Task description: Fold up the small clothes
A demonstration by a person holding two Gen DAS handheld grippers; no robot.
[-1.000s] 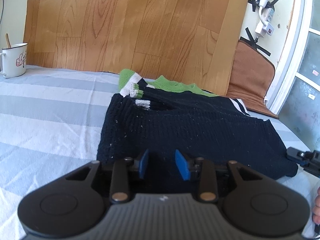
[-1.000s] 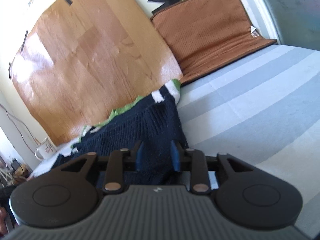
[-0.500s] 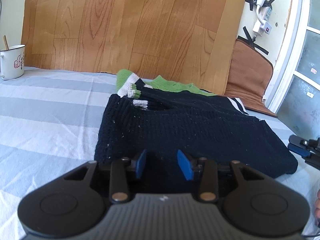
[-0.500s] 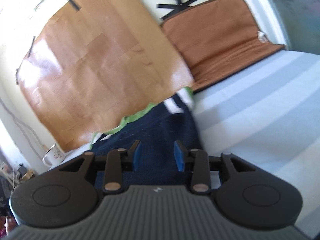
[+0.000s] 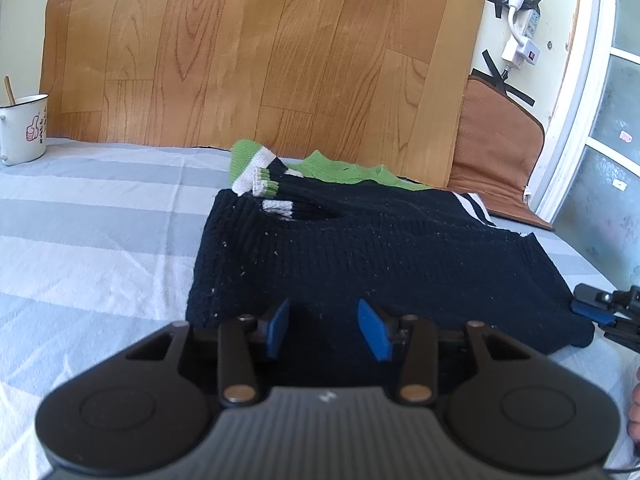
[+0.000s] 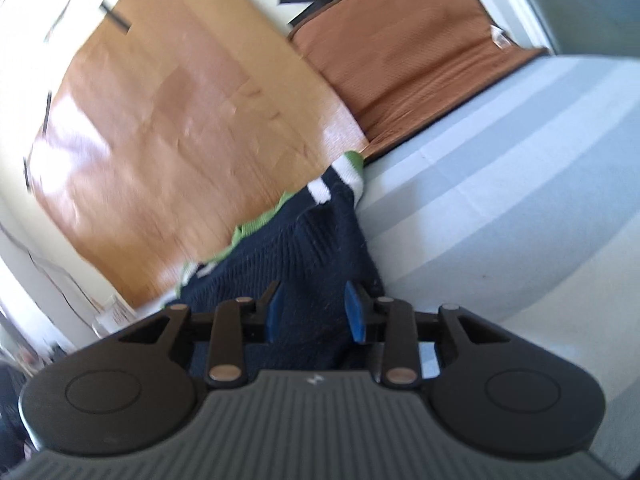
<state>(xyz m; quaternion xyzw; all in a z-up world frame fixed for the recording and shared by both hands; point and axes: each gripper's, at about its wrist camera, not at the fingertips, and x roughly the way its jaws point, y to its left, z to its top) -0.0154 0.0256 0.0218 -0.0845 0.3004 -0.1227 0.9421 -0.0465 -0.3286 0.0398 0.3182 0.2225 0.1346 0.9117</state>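
Observation:
A small black knit sweater (image 5: pixel 372 256) with green and white trim lies folded on the striped bed sheet (image 5: pixel 80 240). Its green-and-white cuffs (image 5: pixel 256 176) rest at the far left. My left gripper (image 5: pixel 328 330) is open and empty, just above the sweater's near edge. My right gripper (image 6: pixel 314 312) is open and empty over the sweater's (image 6: pixel 296 256) right end; it also shows in the left wrist view (image 5: pixel 600 308) beside the sweater's near right corner.
A white enamel mug (image 5: pixel 22 128) stands at the far left on the bed. A wood-pattern board (image 5: pixel 248 60) leans on the wall behind the sweater. A brown cushion (image 5: pixel 496 152) leans at the back right, next to a white door frame (image 5: pixel 576 100).
Both grippers have opened wider and pulled back a little from the sweater. The right wrist view has tilted and swung. The sweater has not moved.

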